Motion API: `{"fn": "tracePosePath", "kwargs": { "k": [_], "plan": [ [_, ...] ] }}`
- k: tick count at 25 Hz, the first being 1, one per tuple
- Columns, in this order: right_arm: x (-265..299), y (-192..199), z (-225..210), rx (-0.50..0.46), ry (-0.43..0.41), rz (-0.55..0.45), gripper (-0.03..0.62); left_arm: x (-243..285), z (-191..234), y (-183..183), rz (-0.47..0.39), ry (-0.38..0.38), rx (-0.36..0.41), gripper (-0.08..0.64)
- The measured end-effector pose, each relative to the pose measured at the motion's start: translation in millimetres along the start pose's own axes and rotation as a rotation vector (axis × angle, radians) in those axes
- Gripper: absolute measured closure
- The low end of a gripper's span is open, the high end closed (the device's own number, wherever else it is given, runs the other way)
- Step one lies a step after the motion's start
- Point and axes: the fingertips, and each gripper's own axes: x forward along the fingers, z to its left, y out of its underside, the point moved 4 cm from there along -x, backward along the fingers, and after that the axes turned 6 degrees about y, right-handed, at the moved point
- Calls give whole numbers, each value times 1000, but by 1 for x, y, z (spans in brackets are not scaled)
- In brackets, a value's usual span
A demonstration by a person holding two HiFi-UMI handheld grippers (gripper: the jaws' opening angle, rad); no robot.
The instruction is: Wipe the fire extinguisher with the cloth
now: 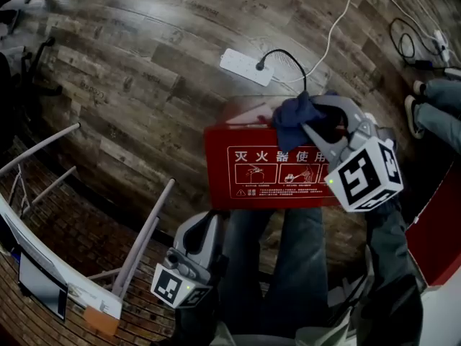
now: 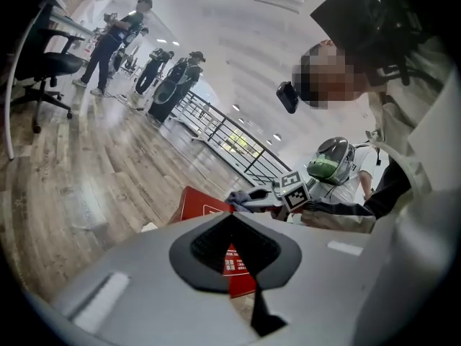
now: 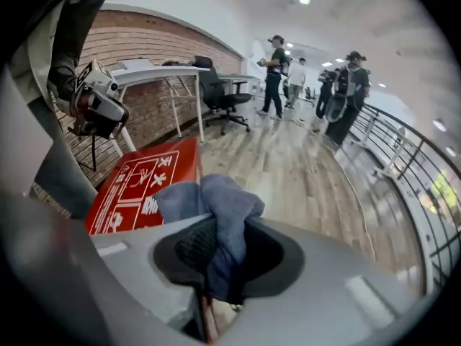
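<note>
The fire extinguisher stands inside a red box [image 1: 252, 164] with white printed instructions, on the wooden floor in front of my legs. A dark blue cloth [image 1: 295, 114] is bunched over the box's top right corner, and my right gripper [image 1: 306, 122] is shut on it. In the right gripper view the cloth [image 3: 216, 200] fills the jaws, with the red box [image 3: 144, 182] just beyond. My left gripper [image 1: 205, 225] hangs low at the box's near left, shut and holding nothing. From the left gripper view I see the box [image 2: 198, 204] and the cloth [image 2: 241, 197] ahead.
A white power strip [image 1: 246, 66] with a black plug and a white cable lies on the floor behind the box. White table legs [image 1: 137, 244] stand at the left. A person's shoes [image 1: 425, 99] are at the far right. Several people, an office chair [image 3: 227, 96] and a railing stand farther off.
</note>
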Motion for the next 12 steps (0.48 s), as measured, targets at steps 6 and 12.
{"fn": "tracePosePath", "kwargs": {
  "k": [6, 12],
  "plan": [
    [50, -93, 35, -268, 49, -131, 494, -15, 0, 6, -34, -47, -6, 555],
    [-13, -43, 47, -210, 159, -113, 494, -32, 1, 20, -42, -76, -12, 555]
  ]
}}
